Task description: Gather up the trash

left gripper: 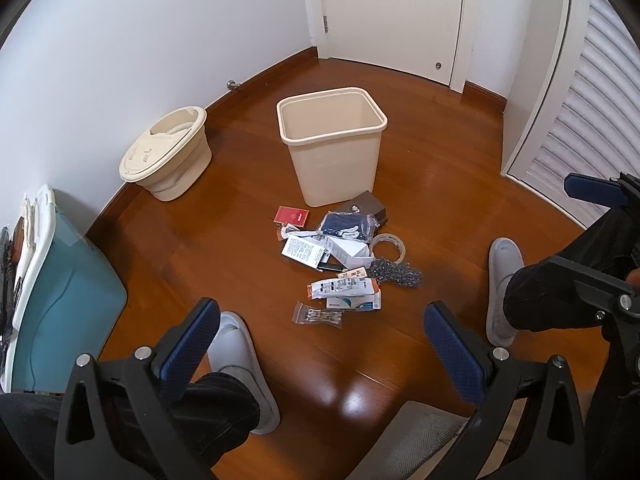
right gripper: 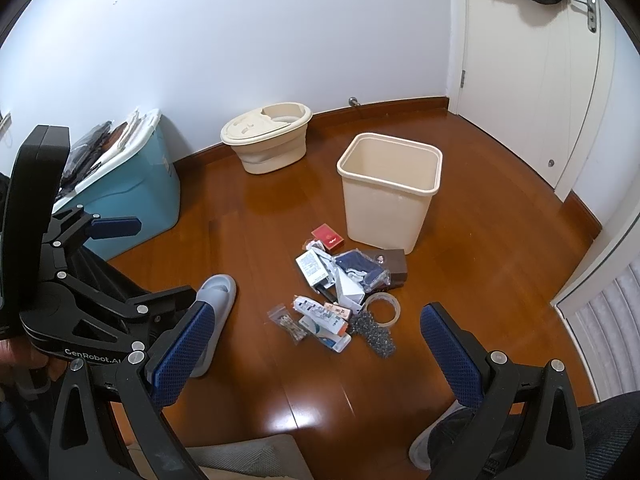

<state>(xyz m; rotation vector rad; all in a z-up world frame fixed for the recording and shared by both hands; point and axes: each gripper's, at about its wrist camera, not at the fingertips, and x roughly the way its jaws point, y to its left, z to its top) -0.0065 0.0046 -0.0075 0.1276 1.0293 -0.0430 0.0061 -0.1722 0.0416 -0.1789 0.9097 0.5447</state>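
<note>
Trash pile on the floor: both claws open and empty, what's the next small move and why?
Probably lower the left claw toward the clear bag of swabs. It lies at the near edge of the pile, closest to the claws, with bare floor around it. The bin stands open just behind the pile.

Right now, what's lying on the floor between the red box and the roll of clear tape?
In both views, a navy packet and white cartons lie between the red box and the tape roll.

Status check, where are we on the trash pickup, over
Left tool and right tool open, empty, above the floor. Trash pile on the floor beside the bin, which looks empty. Nothing in the way.
</note>
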